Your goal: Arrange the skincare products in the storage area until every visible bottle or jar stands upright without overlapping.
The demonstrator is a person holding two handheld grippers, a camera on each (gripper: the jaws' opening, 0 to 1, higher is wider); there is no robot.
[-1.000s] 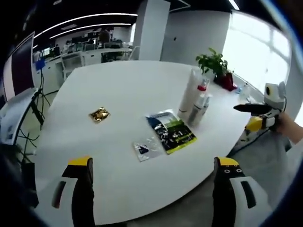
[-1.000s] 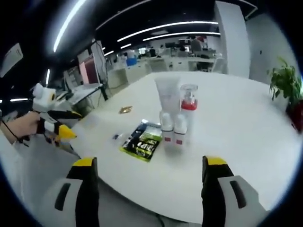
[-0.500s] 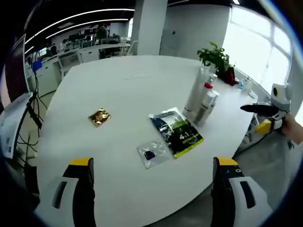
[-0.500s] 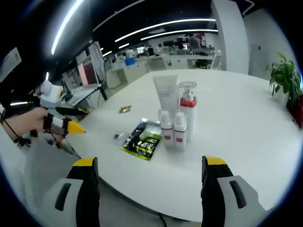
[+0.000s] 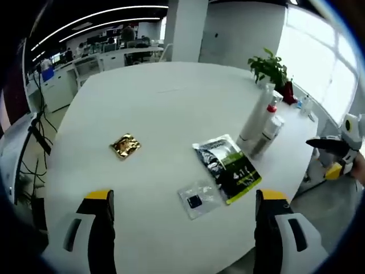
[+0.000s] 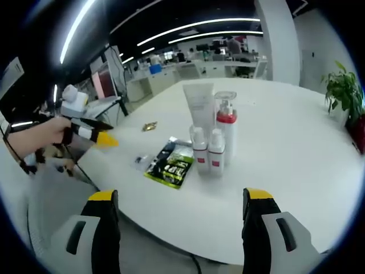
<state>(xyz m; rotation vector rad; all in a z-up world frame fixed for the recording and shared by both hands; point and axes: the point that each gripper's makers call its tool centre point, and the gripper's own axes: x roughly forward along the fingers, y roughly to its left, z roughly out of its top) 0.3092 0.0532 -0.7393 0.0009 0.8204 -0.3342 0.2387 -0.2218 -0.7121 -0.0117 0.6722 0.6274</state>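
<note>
**Approach stage, nothing grasped**

White table [image 6: 296, 154] carries everything. Near its edge on my side in the right gripper view stand a white tube [image 6: 199, 108], a red-collared pump bottle [image 6: 226, 128] and two small bottles [image 6: 207, 151], upright, tightly grouped. A green sachet [image 6: 170, 164] lies flat beside them. My left claw [image 5: 181, 237] and right claw [image 6: 175, 234] are wide, empty. Next, I judge: close in and space the bottles.

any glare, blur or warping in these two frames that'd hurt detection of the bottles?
Left gripper view: bright window washes out the upper right, right behind the bottles; fisheye curves the table edge. Right gripper view: bottles evenly lit and fairly sharp near centre; the hand with the left gripper is soft at the edge.
</note>
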